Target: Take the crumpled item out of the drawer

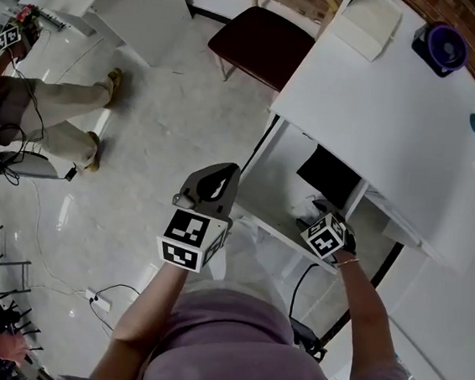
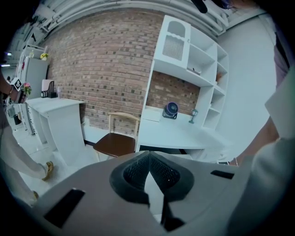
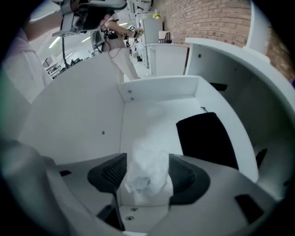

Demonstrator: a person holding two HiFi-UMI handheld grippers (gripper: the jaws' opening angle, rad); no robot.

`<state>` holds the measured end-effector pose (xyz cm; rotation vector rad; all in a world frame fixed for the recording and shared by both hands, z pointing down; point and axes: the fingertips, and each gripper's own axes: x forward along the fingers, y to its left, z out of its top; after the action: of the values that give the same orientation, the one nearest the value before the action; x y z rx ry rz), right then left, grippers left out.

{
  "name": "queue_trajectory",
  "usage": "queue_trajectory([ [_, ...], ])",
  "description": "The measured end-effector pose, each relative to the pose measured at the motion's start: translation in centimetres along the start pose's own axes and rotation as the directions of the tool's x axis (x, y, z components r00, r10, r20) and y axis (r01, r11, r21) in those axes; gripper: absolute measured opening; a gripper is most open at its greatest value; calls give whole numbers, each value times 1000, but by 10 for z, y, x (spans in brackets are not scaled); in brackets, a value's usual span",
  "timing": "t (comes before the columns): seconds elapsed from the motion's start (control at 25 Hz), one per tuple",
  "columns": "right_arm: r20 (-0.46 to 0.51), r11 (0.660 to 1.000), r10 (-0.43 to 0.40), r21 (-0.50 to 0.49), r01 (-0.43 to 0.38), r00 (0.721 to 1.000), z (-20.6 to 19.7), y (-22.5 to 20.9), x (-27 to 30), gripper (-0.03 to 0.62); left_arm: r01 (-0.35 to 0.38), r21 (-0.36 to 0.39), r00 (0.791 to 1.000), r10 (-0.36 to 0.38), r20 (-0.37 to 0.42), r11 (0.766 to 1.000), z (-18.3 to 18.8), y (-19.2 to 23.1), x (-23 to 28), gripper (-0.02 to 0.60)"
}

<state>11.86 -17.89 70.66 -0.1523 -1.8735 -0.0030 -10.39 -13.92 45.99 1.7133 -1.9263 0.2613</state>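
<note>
Right claw [image 3: 147, 159]: you hold it wide open inside the drawer [image 3: 156, 90], one pad on each side of the crumpled white wad [image 3: 146, 174].
Wad: lies in the drawer, near a flat black thing [image 3: 205, 138].
Drawer: pulled out under the white tabletop [image 1: 397, 117].
Left claw [image 2: 148, 157]: your pads are closed together and empty, outside the drawer.

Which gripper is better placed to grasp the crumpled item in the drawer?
Right. The right gripper sits inside the open drawer, jaws apart on either side of the crumpled white item. The left gripper is shut and held outside the drawer.
</note>
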Motion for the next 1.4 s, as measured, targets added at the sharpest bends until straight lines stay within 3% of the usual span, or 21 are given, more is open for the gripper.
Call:
queue_trajectory([
  [0.36, -91, 999, 32, -39, -36, 995, -14, 8, 24, 302, -14, -21, 1000, 14, -5, 1000, -5, 3, 1, 0],
  [0.8, -136, 995, 0, -94, -13, 991, -21, 7, 44, 311, -35, -25, 999, 35, -21, 999, -12, 2, -1, 0],
  [1.4, -191, 990, -51, -139, 24, 980, -27, -4, 54, 270, -30, -27, 999, 29, -30, 999, -19, -6, 7, 0],
])
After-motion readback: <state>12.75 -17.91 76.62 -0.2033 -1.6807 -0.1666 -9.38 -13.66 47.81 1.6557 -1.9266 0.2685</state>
